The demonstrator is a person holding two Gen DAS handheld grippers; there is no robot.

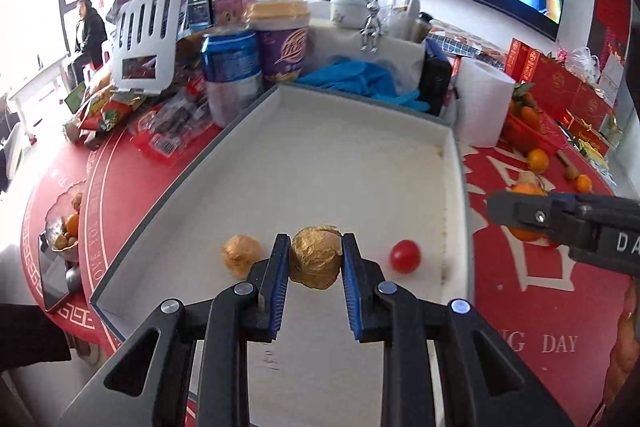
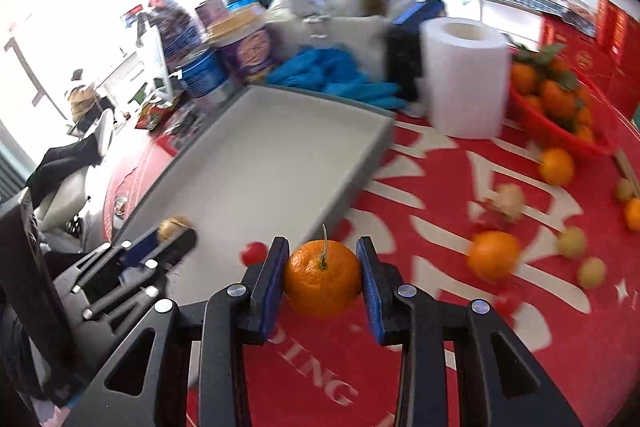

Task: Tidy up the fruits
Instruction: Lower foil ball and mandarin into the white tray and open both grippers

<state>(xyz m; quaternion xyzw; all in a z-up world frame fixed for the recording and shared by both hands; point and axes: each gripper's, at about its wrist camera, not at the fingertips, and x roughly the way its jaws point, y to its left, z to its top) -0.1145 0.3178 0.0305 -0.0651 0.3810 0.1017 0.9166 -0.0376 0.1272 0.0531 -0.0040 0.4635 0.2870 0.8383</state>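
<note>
The left gripper (image 1: 315, 259) has its fingers (image 1: 280, 267) clenched on a gold-foil-wrapped ball (image 1: 316, 261), pads pressed to either side of it, above the near end of a shallow white tray (image 1: 360, 131) with grey outer walls. On the tray floor just left of the gripper lies a second, smaller foil-wrapped ball (image 1: 241, 254), and to the right a cherry tomato (image 1: 405, 256), apart from both. The right gripper (image 2: 323, 275) is grasping a mandarin (image 2: 323, 279) with its stem up, the blue pads touching both flanks, over the red tabletop (image 2: 420, 327) just beside the tray's (image 2: 280, 163) right wall. In the right wrist view the left gripper (image 2: 176, 235) shows at the tray's near left, blurred. Loose on the tabletop to the right lie another mandarin (image 2: 494, 255), a few small pale green fruits (image 2: 572, 242) and a further orange one (image 2: 556, 166) near a red basket (image 2: 560, 131) piled with leafy mandarins. Behind the tray stand a roll of toilet paper (image 2: 464, 79), a heap of blue gloves (image 2: 332, 75), a purple cup (image 1: 283, 47) with a yellow lid and a blue can (image 1: 230, 63). At the tabletop's left edge sits a glass dish (image 1: 66, 227) of nuts and fruit beside a phone (image 1: 54, 275).
</note>
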